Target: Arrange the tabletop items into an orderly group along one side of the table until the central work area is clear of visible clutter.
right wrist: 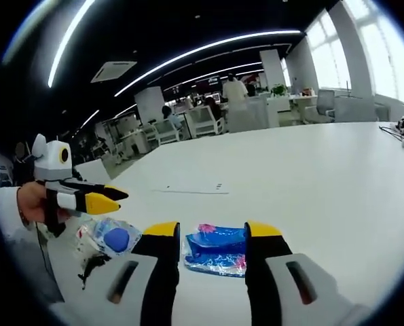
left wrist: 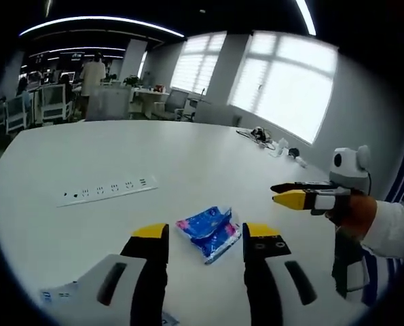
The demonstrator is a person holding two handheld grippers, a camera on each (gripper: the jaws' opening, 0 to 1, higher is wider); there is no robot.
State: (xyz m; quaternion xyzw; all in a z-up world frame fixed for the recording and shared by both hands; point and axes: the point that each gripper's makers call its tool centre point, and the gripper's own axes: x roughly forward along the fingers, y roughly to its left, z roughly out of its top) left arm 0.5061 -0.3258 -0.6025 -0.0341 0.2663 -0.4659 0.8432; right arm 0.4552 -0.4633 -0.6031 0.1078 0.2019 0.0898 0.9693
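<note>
The step in hand looks like the approach to a first pickup: both tongs, left [left wrist: 205,241] and right [right wrist: 213,238], stand open and empty, framing the blue packet [left wrist: 209,233] low at centre of the white table [left wrist: 188,163]. Crinkled blue-and-pink plastic, it lies flat. Next, one pair must lower and close; a second blue-capped packet [right wrist: 111,239] lies lower left in the right gripper view.
</note>
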